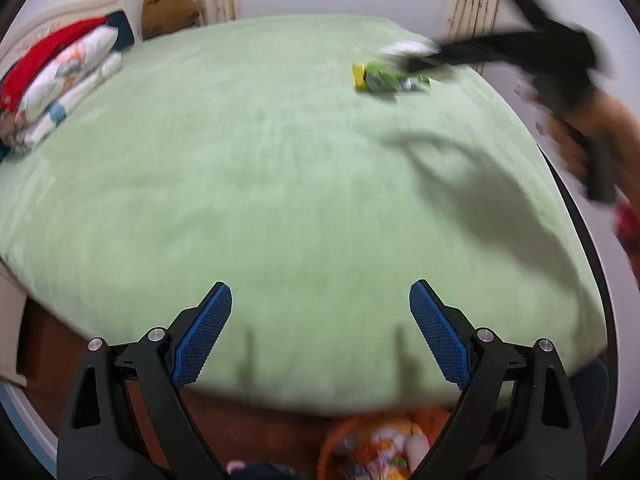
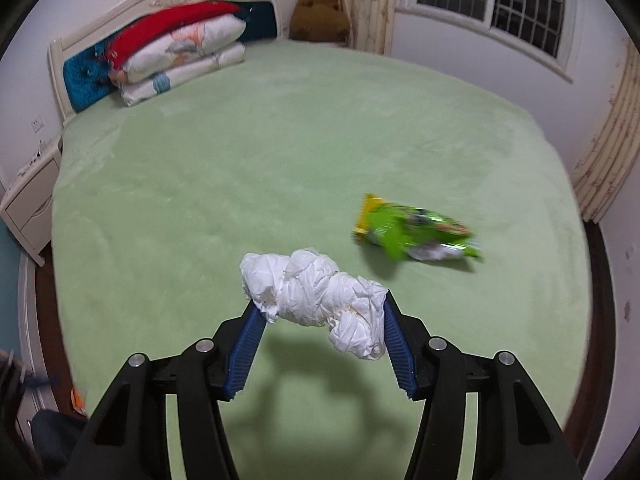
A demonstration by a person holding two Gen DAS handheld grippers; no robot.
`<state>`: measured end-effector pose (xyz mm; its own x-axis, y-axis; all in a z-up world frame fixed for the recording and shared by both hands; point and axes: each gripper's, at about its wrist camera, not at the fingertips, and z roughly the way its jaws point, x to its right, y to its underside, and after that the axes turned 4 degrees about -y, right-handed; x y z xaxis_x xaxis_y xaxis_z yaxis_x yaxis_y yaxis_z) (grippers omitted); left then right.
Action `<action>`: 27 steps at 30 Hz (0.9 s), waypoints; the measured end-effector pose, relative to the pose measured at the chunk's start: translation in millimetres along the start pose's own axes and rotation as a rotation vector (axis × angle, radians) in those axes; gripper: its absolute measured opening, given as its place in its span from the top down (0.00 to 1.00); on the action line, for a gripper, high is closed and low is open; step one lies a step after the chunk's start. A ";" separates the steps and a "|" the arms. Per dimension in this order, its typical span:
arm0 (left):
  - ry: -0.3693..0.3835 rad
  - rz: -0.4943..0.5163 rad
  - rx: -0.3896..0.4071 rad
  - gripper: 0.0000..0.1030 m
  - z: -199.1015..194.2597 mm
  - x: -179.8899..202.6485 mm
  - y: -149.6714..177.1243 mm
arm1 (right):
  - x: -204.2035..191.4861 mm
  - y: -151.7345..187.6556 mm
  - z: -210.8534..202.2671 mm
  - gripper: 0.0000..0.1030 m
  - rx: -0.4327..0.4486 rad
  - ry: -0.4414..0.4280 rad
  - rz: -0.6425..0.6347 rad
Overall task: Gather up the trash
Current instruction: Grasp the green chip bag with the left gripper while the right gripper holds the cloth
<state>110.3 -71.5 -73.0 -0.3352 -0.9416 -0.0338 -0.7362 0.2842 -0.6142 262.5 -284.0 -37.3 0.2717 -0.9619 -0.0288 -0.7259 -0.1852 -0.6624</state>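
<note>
- The right gripper [image 2: 319, 308], black-armed with blue ribbed pads, has its jaws clamped on a crumpled wad of white tissue paper [image 2: 316, 294]; the wad bridges both pads and hangs above the bed, its shadow on the cover underneath.
- The left gripper [image 1: 320, 300], same build, stands with its jaws spread wide and nothing between them, over the near edge of the pale green fleece bed cover [image 1: 260, 168].
- Below that edge, in the left wrist view, sits an orange round bin [image 1: 332, 440] with colourful scraps inside, on a brown wooden floor [image 1: 256, 432].
- A crinkled green and yellow snack wrapper [image 2: 412, 232] lies flat on the cover, beyond the tissue wad and to its right, apart from it.
- The wide middle of the cover is bare; the right edge drops off near the wrapper.
- Far left, folded white floral quilts under a red blanket [image 2: 176, 36] are stacked against a cream headboard [image 2: 160, 0].
- A brown plush toy [image 2: 320, 12] sits in the far corner beside beige curtains [image 2: 368, 4] and a barred window [image 2: 500, 4].
- A white bedside cabinet [image 2: 28, 204] stands off the left edge.
</note>
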 end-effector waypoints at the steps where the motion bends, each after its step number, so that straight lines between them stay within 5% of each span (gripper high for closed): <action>1: 0.002 -0.002 0.005 0.14 6.9 0.0 -11.8 | 5.4 3.9 -12.6 0.46 0.014 0.006 -0.002; 10: 0.080 -0.125 -0.030 0.14 116.9 33.6 -169.5 | 54.8 46.2 -88.1 0.45 0.080 0.059 0.008; 14: 0.109 -0.212 -0.050 0.14 161.2 46.5 -212.6 | 65.1 58.4 -94.1 0.45 0.080 0.053 0.010; 19: 0.040 -0.211 -0.120 0.15 216.8 62.1 -239.6 | 72.6 64.3 -84.3 0.45 0.073 0.040 0.019; 20: 0.045 -0.214 -0.122 0.25 224.3 63.9 -241.2 | 75.3 65.9 -80.8 0.45 0.071 0.042 0.024; 21: 0.054 -0.214 -0.123 0.54 227.3 64.6 -241.5 | 76.5 66.7 -78.0 0.45 0.069 0.039 0.029; 22: 0.106 -0.218 -0.125 0.61 231.0 66.0 -242.8 | 78.4 67.4 -73.9 0.45 0.066 0.031 0.037; 27: 0.111 -0.156 -0.092 0.78 221.3 73.4 -242.4 | 77.9 72.3 -64.3 0.45 0.060 0.014 0.036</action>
<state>394.2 -249.5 -101.1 -0.2720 -0.9511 0.1466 -0.8334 0.1567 -0.5300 190.6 -385.3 -39.3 0.2372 -0.9705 -0.0431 -0.6955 -0.1387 -0.7050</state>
